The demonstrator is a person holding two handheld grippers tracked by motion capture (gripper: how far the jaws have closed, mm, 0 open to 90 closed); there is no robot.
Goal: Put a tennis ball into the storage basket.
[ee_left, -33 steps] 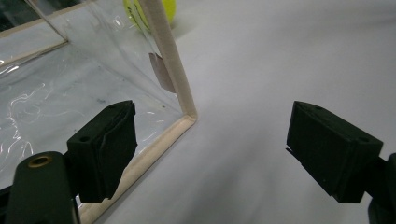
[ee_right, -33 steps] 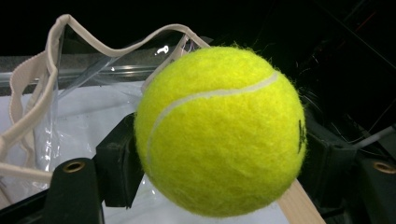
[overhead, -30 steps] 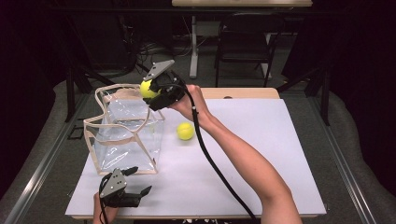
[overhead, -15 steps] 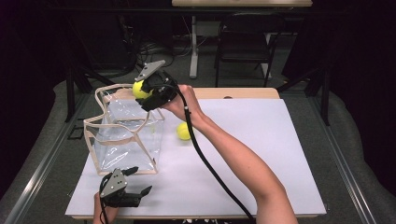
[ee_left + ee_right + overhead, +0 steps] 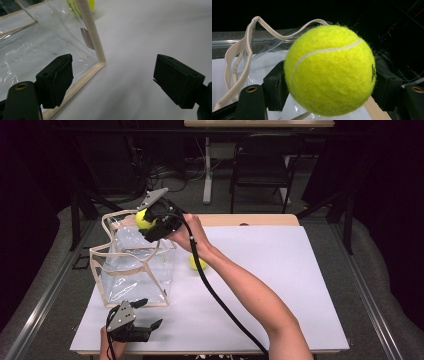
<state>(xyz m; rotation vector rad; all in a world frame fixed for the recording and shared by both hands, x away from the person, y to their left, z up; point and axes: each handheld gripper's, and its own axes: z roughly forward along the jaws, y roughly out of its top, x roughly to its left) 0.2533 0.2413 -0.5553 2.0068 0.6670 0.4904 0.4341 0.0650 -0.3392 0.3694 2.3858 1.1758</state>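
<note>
While my right gripper [image 5: 148,221] clamps the tennis ball [image 5: 143,219] upper left over the clear bag [image 5: 135,270], I center above its opening before releasing; left gripper [image 5: 145,315] idles, spread.

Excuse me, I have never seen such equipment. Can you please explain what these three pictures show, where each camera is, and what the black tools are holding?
There is no robot here. A person holds a hand tool with two black jaws, called a gripper, in each hand.

The high view looks down from above the table, which has a white top. The other two pictures come from small cameras riding on the grippers, looking along their jaws.

On the table stands a clear plastic bag with cream edging, open at the top. Beside it lies a second tennis ball.

The right gripper is shut on a yellow tennis ball, holding it above the bag's opening. The left gripper is open and holds nothing; it sits near the bag's front corner.
</note>
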